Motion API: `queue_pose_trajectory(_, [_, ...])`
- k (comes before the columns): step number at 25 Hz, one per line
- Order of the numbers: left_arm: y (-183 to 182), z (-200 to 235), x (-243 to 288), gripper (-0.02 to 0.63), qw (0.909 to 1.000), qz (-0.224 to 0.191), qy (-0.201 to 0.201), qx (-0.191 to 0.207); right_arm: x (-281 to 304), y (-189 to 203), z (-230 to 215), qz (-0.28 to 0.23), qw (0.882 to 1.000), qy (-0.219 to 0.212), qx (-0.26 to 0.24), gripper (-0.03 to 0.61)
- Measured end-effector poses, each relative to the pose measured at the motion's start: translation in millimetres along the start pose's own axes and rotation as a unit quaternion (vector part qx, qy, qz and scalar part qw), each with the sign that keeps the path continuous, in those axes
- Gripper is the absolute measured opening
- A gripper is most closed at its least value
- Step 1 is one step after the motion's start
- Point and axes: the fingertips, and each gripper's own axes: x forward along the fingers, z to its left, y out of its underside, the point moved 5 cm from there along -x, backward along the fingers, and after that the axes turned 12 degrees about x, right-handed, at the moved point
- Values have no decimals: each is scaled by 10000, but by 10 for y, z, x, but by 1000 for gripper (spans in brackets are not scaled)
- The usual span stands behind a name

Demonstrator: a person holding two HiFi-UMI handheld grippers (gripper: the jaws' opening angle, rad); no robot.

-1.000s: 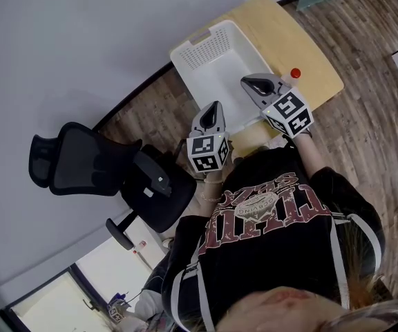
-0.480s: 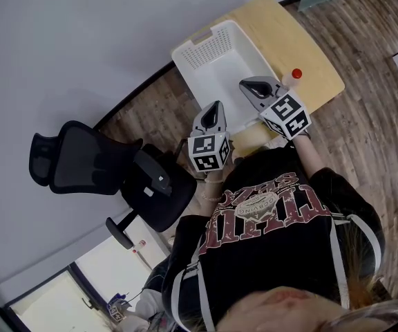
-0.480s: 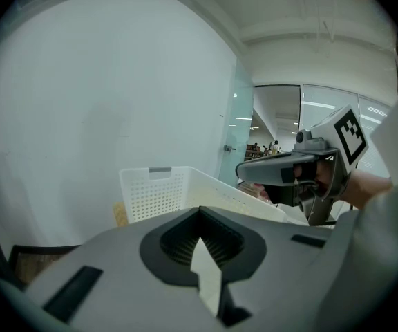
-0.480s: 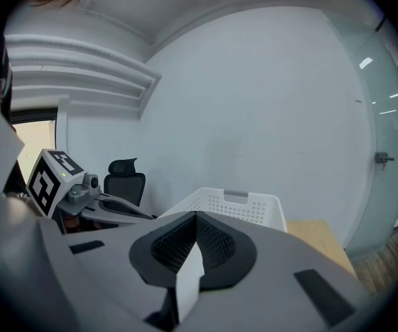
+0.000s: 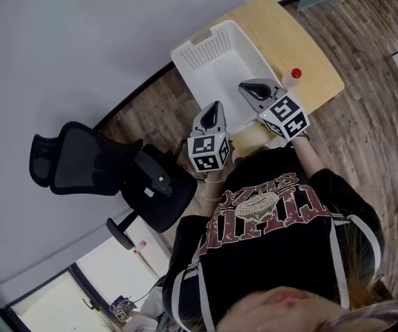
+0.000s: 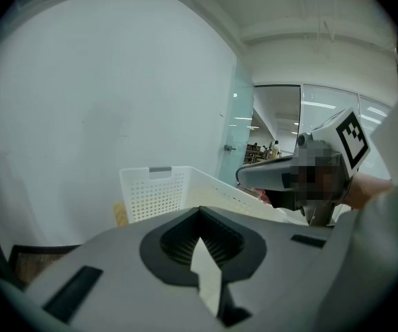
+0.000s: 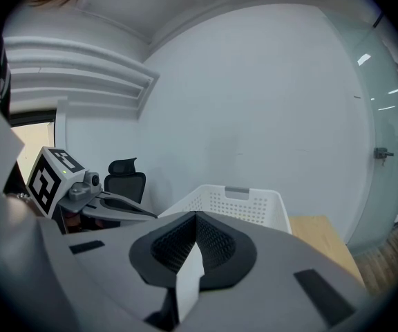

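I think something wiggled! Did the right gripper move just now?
Yes, a little. In the head view the right gripper has slid left, away from the red-capped bottle and further over the white basket.

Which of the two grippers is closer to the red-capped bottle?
The right gripper, over the white basket beside the red-capped bottle; the left gripper hangs farther left.
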Motion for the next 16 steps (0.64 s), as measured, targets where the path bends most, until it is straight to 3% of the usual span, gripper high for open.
queue_pose_trajectory(16, [-5, 10, 1, 46, 10000, 14, 30, 27, 6, 2, -12, 16, 10000, 29, 32, 18])
